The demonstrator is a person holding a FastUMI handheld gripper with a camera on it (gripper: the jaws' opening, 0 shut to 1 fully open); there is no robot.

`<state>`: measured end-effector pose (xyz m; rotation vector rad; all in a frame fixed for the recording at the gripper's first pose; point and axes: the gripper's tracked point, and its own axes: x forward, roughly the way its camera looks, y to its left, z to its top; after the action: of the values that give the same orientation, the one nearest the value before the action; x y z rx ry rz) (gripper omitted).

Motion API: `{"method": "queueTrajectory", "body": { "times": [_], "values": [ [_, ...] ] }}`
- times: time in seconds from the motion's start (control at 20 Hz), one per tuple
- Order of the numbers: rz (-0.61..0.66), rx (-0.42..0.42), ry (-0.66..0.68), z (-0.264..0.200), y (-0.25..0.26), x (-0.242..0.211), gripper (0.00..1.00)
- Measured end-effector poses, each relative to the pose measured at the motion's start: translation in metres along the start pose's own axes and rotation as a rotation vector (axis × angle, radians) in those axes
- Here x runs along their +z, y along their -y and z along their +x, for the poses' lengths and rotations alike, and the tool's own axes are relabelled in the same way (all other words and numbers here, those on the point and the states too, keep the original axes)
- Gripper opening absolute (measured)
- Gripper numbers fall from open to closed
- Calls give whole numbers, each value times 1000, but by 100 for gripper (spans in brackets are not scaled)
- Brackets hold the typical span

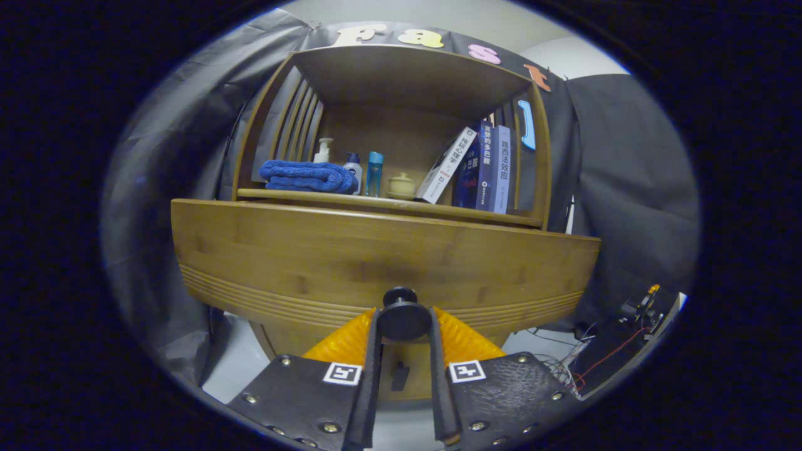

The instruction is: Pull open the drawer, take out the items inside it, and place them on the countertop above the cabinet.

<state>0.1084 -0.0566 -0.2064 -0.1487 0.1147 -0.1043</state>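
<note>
Step in hand: pulling the drawer [351,250] open by its knob [403,319]. The knob sits low on the drawer front, at mid-width, and the gripper [404,326] has it between its 2 fingers.

Procedure, as judged from this view:
1. Keep both fingers [373,351] square on the knob's rim so it cannot slip out sideways
2. Pull straight back along the drawer's travel, level, with no twist or lift
3. Pull steadily; a jerk could tip the loose things standing on the shelf [388,203] above

Tongs: closed down to the knob's width, each finger appearing to press on 1 side of the knob. Grasp state: clenched on the knob, nothing else held.

The drawer's inside is hidden, so its contents cannot be told. The shelf above carries a towel [307,176], bottles [374,173], a small jar [401,185] and books [482,166]; any bare spot among them could receive the items
</note>
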Motion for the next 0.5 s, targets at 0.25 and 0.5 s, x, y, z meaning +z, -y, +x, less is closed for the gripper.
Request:
{"method": "queueTrajectory", "body": {
  "times": [0.25, 0.5],
  "values": [
    [28, -2, -46, -25, -1, -7, 37],
    [-79, 11, -35, -56, -14, -18, 3]
  ]
}}
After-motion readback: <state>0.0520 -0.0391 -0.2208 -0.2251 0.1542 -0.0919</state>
